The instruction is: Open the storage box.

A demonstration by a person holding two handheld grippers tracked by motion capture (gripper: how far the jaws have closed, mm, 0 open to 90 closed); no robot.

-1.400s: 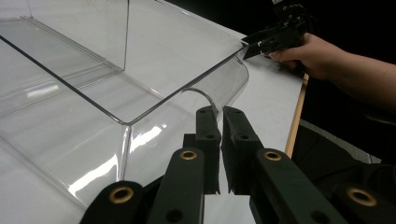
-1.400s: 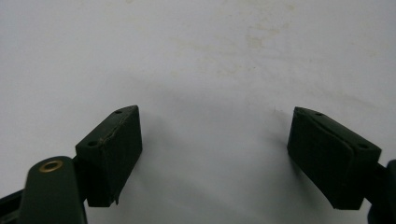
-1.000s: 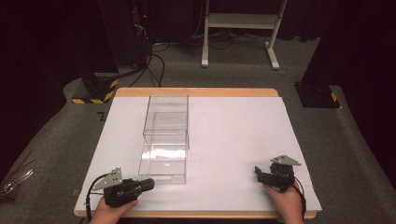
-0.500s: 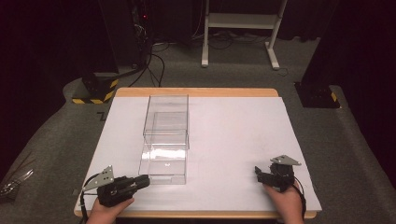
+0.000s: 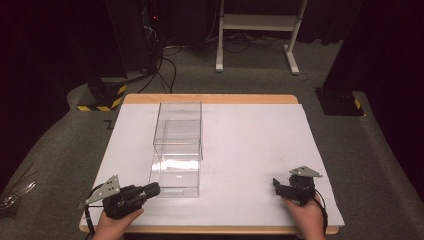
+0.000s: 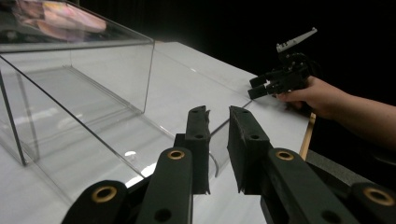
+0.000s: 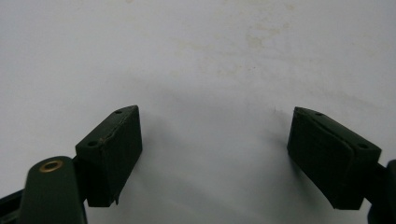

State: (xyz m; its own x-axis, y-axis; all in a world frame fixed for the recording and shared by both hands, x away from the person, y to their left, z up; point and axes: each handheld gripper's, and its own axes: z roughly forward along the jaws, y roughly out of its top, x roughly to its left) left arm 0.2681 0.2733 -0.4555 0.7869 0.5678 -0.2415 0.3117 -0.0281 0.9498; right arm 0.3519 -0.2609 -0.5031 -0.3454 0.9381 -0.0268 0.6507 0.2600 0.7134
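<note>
- While I look down from the high view, I see the clear box [image 5: 177, 150] lying left of the table's [image 5: 250, 145] middle, open end toward me.
- My left hand-held gripper [image 5: 150, 189] sits at the near left, tips just beside the box's near left corner; its jaws stand narrowly apart around the box's thin near edge, and I cannot tell whether they pinch it.
- My right hand-held gripper [image 5: 276, 186] rests near the table's right front, well apart from the box, jaws spread wide over bare white surface, holding nothing.

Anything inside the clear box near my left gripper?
The clear box looks empty: only the white table sheet shows through its walls. Glare hides part of its floor. The left gripper sits beside it.
</note>
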